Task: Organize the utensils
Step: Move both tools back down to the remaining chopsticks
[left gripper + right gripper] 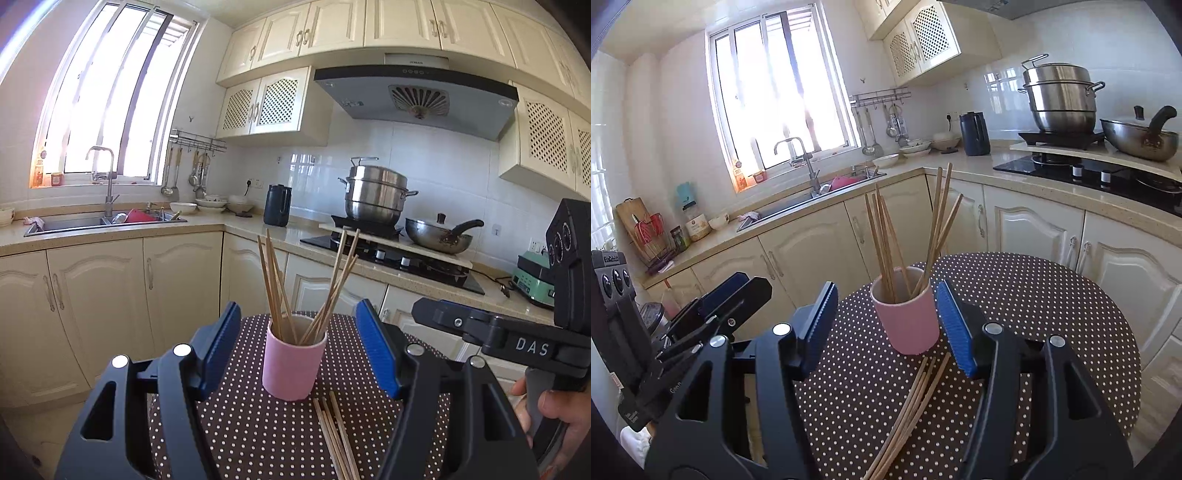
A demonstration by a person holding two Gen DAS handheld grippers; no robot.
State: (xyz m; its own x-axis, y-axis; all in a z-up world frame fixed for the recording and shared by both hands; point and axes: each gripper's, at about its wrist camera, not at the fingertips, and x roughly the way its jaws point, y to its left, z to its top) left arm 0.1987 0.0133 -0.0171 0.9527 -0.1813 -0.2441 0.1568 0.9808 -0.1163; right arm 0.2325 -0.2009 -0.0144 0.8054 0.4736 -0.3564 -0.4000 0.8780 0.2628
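A pink cup (290, 365) (908, 321) stands upright on a round table (240, 424) (1052, 314) covered in a brown dotted cloth. Several wooden chopsticks (273, 280) (882, 240) stand in the cup, leaning left and right. More loose chopsticks (336, 435) (912, 406) lie in a bundle on the cloth just in front of the cup. My left gripper (298, 306) is open, its blue pads on either side of the cup and clear of it. My right gripper (886, 286) is open too, with nothing in its jaws; the cup stands just beyond its tips.
Cream cabinets run behind the table under an L-shaped counter. The counter carries a sink (74, 223) (783, 210), a dark jug (277, 205) (975, 133), and a stove with a steamer pot (376, 195) (1060, 99) and a wok (439, 236) (1141, 140). A hand (554, 406) holds the right gripper.
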